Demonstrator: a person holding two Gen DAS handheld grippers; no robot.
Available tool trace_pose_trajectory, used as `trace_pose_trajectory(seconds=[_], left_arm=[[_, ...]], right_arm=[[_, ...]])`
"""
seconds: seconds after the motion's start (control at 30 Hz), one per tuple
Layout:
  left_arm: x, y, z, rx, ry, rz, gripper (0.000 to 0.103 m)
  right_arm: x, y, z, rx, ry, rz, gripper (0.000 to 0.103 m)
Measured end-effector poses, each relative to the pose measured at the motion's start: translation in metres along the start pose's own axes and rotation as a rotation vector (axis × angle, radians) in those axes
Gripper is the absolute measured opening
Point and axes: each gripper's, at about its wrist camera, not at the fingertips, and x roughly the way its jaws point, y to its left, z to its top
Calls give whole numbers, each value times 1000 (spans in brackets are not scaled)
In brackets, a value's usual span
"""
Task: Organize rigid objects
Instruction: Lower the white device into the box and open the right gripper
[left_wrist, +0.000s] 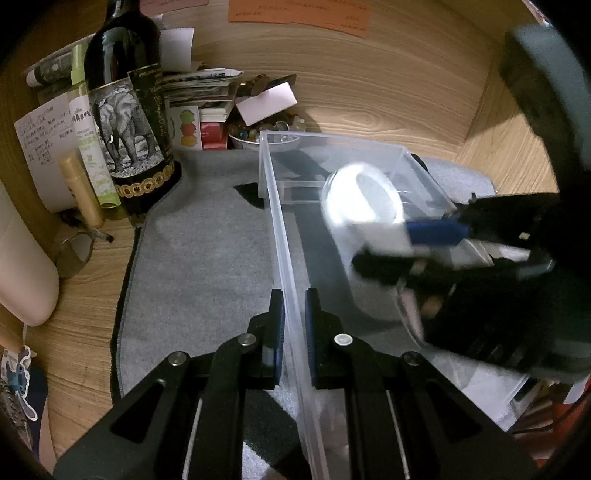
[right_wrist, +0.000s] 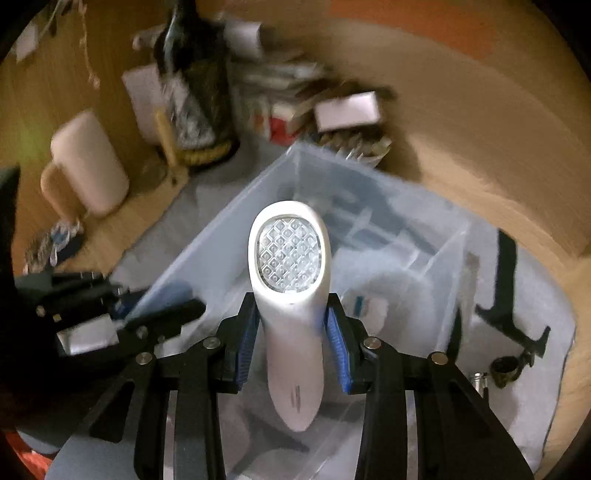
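A clear plastic bin (left_wrist: 332, 147) stands on a grey mat (left_wrist: 207, 258). My left gripper (left_wrist: 294, 306) is shut on the bin's near wall, one finger inside and one outside. My right gripper (right_wrist: 291, 317) is shut on a white handheld device (right_wrist: 290, 295) with a faceted oval lens, held by its neck over the bin (right_wrist: 458, 266). In the left wrist view the device (left_wrist: 360, 206) appears blurred above the bin's inside, with the right gripper (left_wrist: 421, 247) coming in from the right. The left gripper (right_wrist: 166, 314) shows at the bin's left wall in the right wrist view.
A dark wine bottle (left_wrist: 125, 122) with an elephant label, smaller bottles, papers and a bowl of beads (left_wrist: 258, 133) crowd the back left. A pink mug (right_wrist: 88, 166) stands to the left. A black bracket (right_wrist: 509, 295) and small metal parts (right_wrist: 506, 365) lie on the mat right of the bin.
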Motion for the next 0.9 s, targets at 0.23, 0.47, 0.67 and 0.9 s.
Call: trace_pose_trajectory(seconds=[0.23, 0.47, 0.67, 0.9], left_arm=[[0, -1, -1, 6, 0, -1, 11], [1, -2, -1, 6, 1, -2, 11], [1, -2, -2, 11, 0, 3, 11], [0, -3, -1, 17, 1, 11, 11]], right_arm=[[4, 0, -1, 5, 26, -6, 34], [-10, -4, -1, 7, -29, -21, 45], [-32, -17, -1, 32, -108, -53, 59], [-70, -49, -13, 96, -225, -149, 77]])
